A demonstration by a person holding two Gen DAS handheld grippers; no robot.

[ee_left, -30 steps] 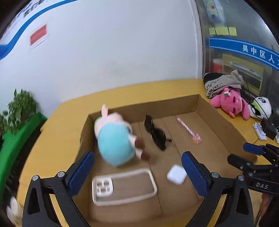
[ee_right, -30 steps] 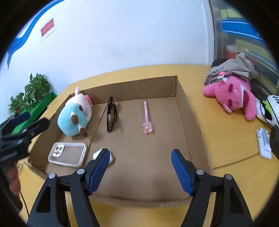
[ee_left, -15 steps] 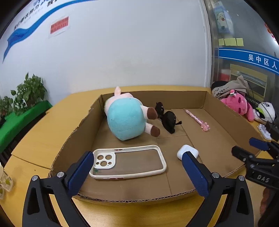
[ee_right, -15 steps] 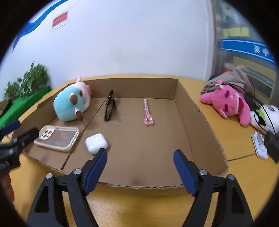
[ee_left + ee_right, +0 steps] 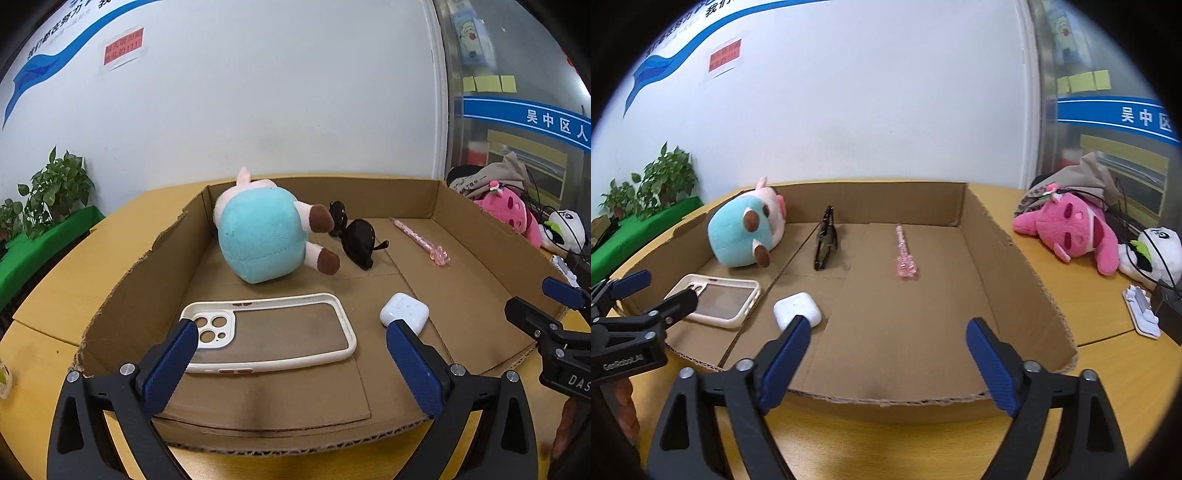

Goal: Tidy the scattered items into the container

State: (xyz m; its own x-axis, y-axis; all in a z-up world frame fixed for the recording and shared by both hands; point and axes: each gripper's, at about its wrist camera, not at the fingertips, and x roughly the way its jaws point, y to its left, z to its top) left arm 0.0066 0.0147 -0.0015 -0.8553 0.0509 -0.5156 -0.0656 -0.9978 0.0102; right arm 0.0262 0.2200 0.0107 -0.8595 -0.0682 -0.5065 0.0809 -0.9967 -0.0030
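Note:
A shallow cardboard box [image 5: 476, 236] [image 5: 1004, 247] lies on the yellow table. Inside it are a turquoise plush toy [image 5: 266, 240] [image 5: 742, 236], black sunglasses [image 5: 358, 240] [image 5: 825, 240], a pink pen [image 5: 421, 242] [image 5: 904, 254], a white earbud case [image 5: 404, 314] [image 5: 796, 310] and a cream phone case [image 5: 269, 332] [image 5: 718, 299]. My left gripper [image 5: 290, 343] hovers over the box's near edge, open, with nothing between its fingers. My right gripper [image 5: 886, 339] is at the near edge too, jaws opening and empty.
On the table right of the box lie a pink plush [image 5: 1071, 232] [image 5: 509, 214], a panda plush [image 5: 1148, 254], a grey cloth bundle [image 5: 1082, 177] and a small white item [image 5: 1141, 310]. A potted plant on a green ledge [image 5: 48, 206] stands at the left. A white wall is behind.
Both grippers sank toward the box's near edge, so the box contents now look closer and flatter. The right jaws have spread wider.

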